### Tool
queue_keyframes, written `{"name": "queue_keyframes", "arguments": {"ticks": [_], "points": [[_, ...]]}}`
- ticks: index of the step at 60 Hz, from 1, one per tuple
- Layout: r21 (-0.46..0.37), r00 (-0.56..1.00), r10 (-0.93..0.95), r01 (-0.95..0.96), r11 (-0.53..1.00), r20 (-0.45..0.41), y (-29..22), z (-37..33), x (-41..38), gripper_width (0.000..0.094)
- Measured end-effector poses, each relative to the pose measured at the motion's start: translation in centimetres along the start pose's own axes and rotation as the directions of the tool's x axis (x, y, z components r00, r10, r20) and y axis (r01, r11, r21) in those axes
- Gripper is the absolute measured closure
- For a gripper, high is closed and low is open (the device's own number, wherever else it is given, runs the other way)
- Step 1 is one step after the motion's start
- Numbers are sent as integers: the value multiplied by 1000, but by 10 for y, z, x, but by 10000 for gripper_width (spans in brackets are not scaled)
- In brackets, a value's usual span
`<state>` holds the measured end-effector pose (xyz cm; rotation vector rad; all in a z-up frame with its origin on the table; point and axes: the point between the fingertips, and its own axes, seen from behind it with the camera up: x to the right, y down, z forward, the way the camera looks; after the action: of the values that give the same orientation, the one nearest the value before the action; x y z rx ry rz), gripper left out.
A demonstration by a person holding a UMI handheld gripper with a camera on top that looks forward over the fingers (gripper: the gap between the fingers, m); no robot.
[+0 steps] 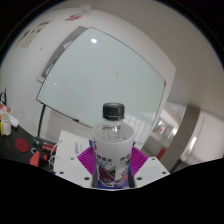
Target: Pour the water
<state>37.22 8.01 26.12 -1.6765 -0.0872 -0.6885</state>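
A clear plastic water bottle (110,145) with a black cap (114,110) and a white, purple and red label stands upright between my fingers. Both purple pads (89,157) press against its sides. My gripper (110,172) is shut on the bottle and holds it up in front of a large tilted white board (100,75). The bottle's base is hidden below the fingers. No cup or other vessel shows.
The white board fills the middle of the view. A dark cable (40,125) hangs to the left of the bottle. Small objects, some red, sit on a surface at the far left (10,122). A pale wall and floor lie to the right.
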Motion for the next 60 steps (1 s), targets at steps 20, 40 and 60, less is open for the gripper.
{"name": "queue_keyframes", "arguments": {"ticks": [20, 40, 60], "points": [[218, 543, -805, 838, 500, -241, -189, 7, -186, 535], [330, -140, -942, 912, -243, -307, -151, 9, -409, 534], [427, -29, -971, 895, -130, -237, -142, 7, -428, 532]]}}
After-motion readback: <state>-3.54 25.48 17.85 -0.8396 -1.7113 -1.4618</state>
